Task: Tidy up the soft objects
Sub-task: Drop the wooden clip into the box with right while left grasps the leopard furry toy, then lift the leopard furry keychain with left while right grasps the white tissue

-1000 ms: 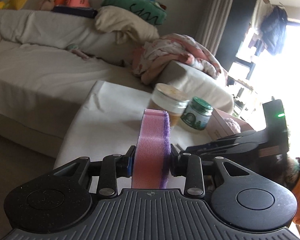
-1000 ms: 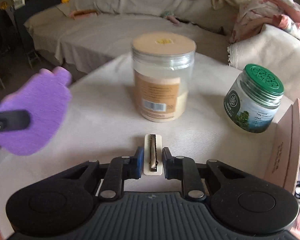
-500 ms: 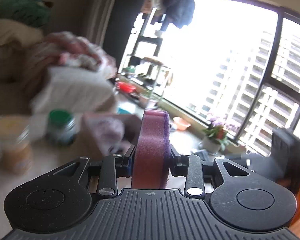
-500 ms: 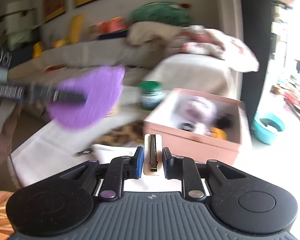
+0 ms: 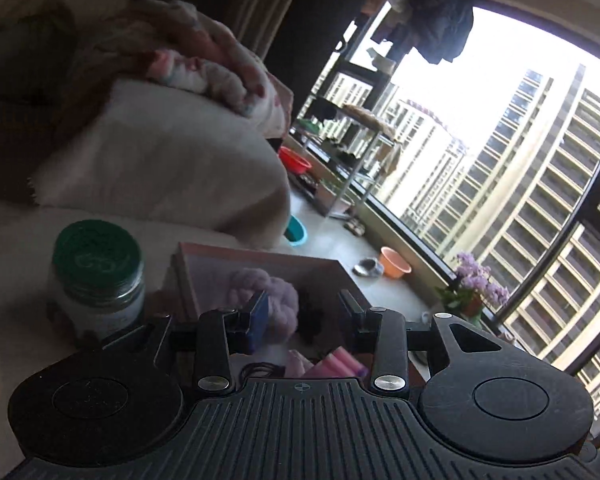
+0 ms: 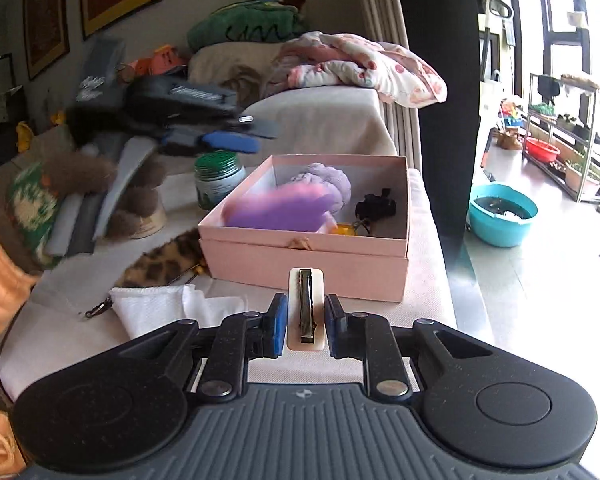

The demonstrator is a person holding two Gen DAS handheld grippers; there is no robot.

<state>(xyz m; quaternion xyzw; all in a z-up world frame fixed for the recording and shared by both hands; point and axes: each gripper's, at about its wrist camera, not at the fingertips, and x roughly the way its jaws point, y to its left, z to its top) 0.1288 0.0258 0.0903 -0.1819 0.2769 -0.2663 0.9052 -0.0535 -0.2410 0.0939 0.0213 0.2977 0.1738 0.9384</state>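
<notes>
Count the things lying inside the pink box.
4 visible in the pink box: purple-pink sponge front left, lavender fluffy ball behind it, black clip at right, small orange item near the front wall. More may hide beneath.

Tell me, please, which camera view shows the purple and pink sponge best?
The right wrist view: the purple and pink sponge lies blurred but whole in the open pink box. The left wrist view catches only a pink and purple sliver below the open left tool.
</notes>
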